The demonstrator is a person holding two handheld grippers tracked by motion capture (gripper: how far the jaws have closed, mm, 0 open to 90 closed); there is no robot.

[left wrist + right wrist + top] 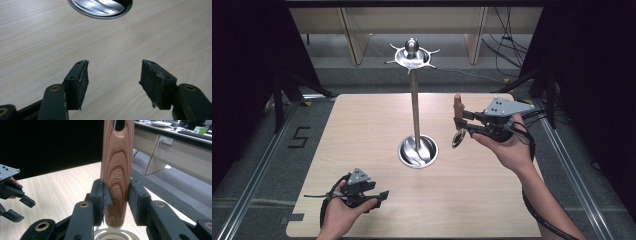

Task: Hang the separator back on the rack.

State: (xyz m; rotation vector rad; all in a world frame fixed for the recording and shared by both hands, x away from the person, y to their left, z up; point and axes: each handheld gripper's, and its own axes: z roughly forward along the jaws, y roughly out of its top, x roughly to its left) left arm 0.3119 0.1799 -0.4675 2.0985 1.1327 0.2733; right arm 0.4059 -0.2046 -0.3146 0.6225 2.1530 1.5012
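You look down and forward from above your side of the pale wooden worktop [362, 150]. Each tongs camera sits close behind its own black jaws; the high view and left one share the round steel stand base [418, 151].

A lab set up for recording, inside an office room.

The pale wooden bench [362, 150] stands between black curtains [247, 75] on a grey floor with metal rails [257, 170] and a taped mark shaped like a 5 [299, 136]. Loose cables [507, 40] trail over the floor behind it. Beyond, the right gripper view shows long desks [175, 145] carrying a keyboard [186, 131] and a wall socket [166, 140].
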